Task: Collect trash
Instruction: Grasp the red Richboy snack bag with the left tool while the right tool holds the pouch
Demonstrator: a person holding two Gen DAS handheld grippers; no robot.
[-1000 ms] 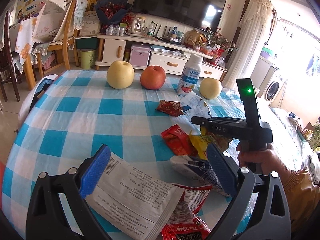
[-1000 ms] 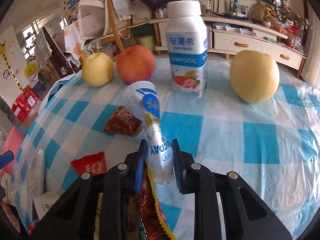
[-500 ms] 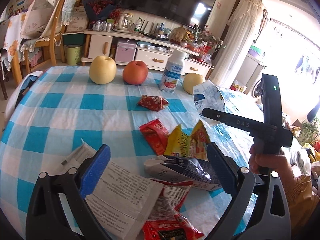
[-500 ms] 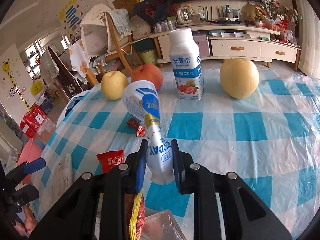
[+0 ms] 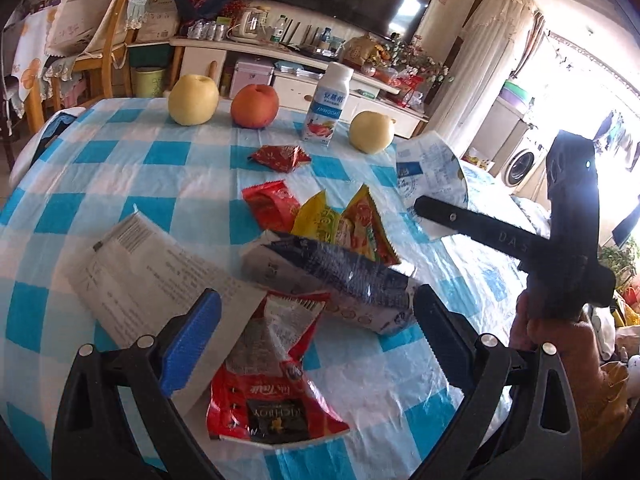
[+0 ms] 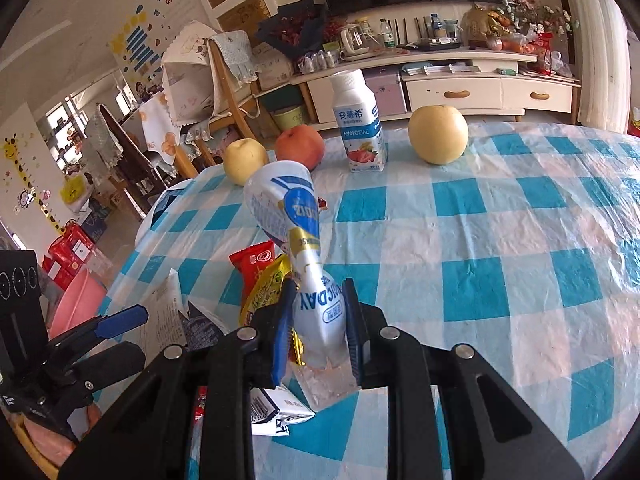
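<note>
My right gripper (image 6: 318,322) is shut on a white and blue plastic wrapper (image 6: 296,232) and holds it above the table; the wrapper also shows in the left wrist view (image 5: 430,168). My left gripper (image 5: 316,332) is open, low over a pile of trash: a red snack bag (image 5: 272,392), a dark crumpled bag (image 5: 332,276), a printed paper sheet (image 5: 152,272), yellow wrappers (image 5: 340,224) and red wrappers (image 5: 268,204). A small red wrapper (image 5: 280,156) lies further back.
On the blue checked tablecloth (image 5: 120,168) at the far side stand two yellow pears (image 5: 193,99) (image 5: 371,132), a red apple (image 5: 255,105) and a milk bottle (image 5: 326,110). A pink bin (image 6: 76,304) sits below the table's left edge.
The right gripper has lifted the white wrapper up and pulled back to the right. The left gripper has moved forward over the trash pile and stayed open.
</note>
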